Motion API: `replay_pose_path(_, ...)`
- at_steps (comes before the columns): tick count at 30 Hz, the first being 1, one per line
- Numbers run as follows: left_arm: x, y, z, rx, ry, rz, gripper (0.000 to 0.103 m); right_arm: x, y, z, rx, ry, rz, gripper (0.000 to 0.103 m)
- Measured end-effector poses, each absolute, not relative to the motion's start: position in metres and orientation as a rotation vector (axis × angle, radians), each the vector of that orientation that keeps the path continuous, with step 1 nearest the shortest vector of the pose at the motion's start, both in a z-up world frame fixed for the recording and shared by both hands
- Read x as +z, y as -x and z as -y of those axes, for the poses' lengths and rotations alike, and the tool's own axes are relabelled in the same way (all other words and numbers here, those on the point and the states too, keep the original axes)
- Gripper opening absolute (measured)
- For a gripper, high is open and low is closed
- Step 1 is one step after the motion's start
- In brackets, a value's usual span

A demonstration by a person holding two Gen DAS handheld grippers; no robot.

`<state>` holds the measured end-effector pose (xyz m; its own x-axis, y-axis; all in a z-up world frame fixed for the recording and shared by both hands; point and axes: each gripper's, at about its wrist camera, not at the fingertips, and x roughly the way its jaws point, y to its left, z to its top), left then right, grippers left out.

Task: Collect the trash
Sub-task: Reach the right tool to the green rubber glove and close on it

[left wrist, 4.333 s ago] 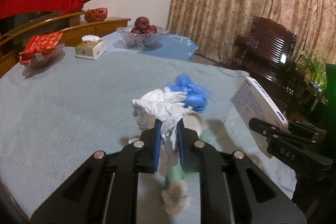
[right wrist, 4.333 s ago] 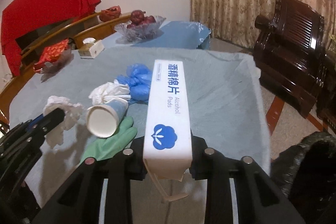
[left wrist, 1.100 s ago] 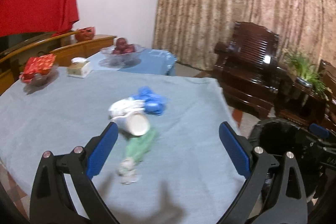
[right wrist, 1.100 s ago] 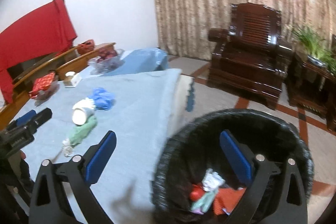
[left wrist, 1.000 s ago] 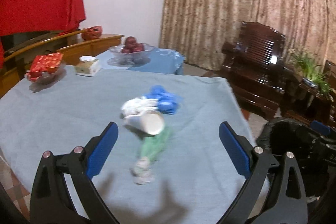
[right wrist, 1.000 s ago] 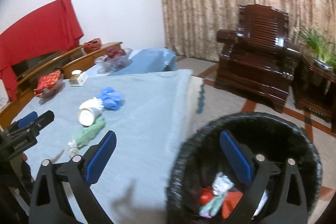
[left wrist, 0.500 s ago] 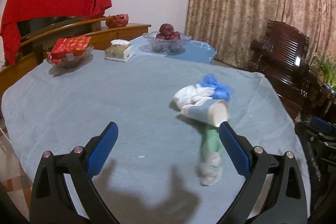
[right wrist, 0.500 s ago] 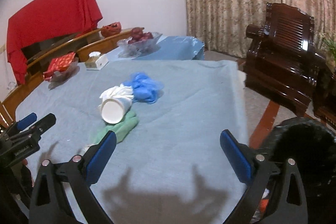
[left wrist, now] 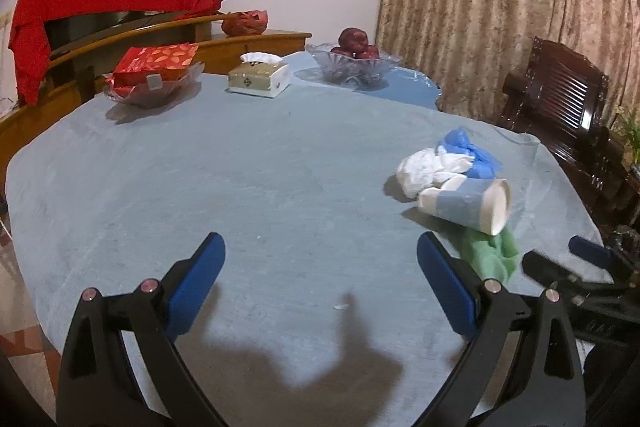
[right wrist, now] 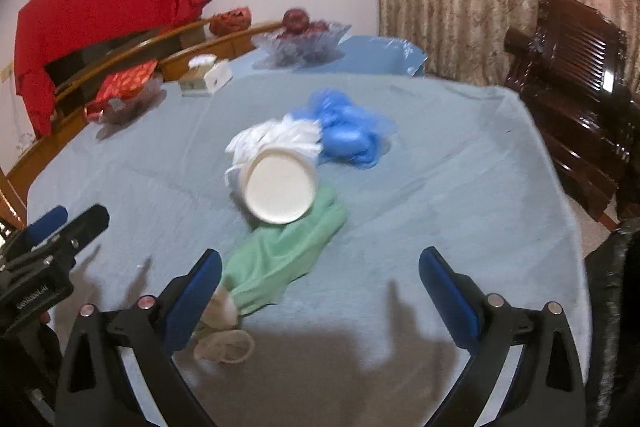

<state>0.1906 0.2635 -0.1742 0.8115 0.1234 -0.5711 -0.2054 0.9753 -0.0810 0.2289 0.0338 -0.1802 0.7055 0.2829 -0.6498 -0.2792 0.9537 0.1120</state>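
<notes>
A small heap of trash lies on the grey-blue tablecloth (left wrist: 240, 187): a paper cup (left wrist: 468, 205) (right wrist: 279, 185) on its side, a crumpled white tissue (left wrist: 428, 169) (right wrist: 272, 139), a blue plastic wad (left wrist: 470, 149) (right wrist: 346, 133) and a green glove (left wrist: 490, 253) (right wrist: 280, 259) under the cup. My left gripper (left wrist: 318, 281) hangs open over bare cloth, left of the heap. My right gripper (right wrist: 320, 285) is open and empty, its left finger just beside the glove's cuff. Each gripper shows at the edge of the other's view.
At the table's far side stand a tissue box (left wrist: 260, 79), a glass dish with red packets (left wrist: 154, 81) and a glass bowl of red fruit (left wrist: 354, 61). A dark wooden armchair (right wrist: 576, 83) is on the right. A black bin's rim (right wrist: 616, 307) shows at lower right.
Both grippers let go of the tissue and the white box over the black bin, then swung back over the table. The right one now sits close to the green glove.
</notes>
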Motion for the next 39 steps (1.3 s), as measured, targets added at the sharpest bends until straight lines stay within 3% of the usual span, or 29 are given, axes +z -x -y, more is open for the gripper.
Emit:
replay_pose_path(25, -0.184, -0.198, -0.265, 0.178, 0.162, -0.624, 0.094, -0.192, -0.242, -0.046, 0.284, 0.074, -0.825, 0.088)
replay_pose_path(30, -0.184, -0.197, -0.264, 0.179, 0.17, -0.623, 0.094, -0.199, -0.242, -0.057, 0.322, 0.058, -0.855, 0.079)
replay_pose_path(33, -0.184, -0.197, -0.263, 0.177, 0.17, -0.624, 0.094, -0.202, -0.242, -0.062, 0.377, 0.031, -0.877, 0.059)
replay_pose_path(35, -0.184, -0.196, -0.26, 0.176, 0.171, -0.626, 0.094, -0.201, -0.241, -0.065, 0.414, 0.018, -0.885, 0.04)
replay_pose_path(39, -0.181, -0.195, -0.255, 0.169, 0.177, -0.627, 0.094, -0.198, -0.241, -0.059, 0.439, -0.007, -0.897, 0.03)
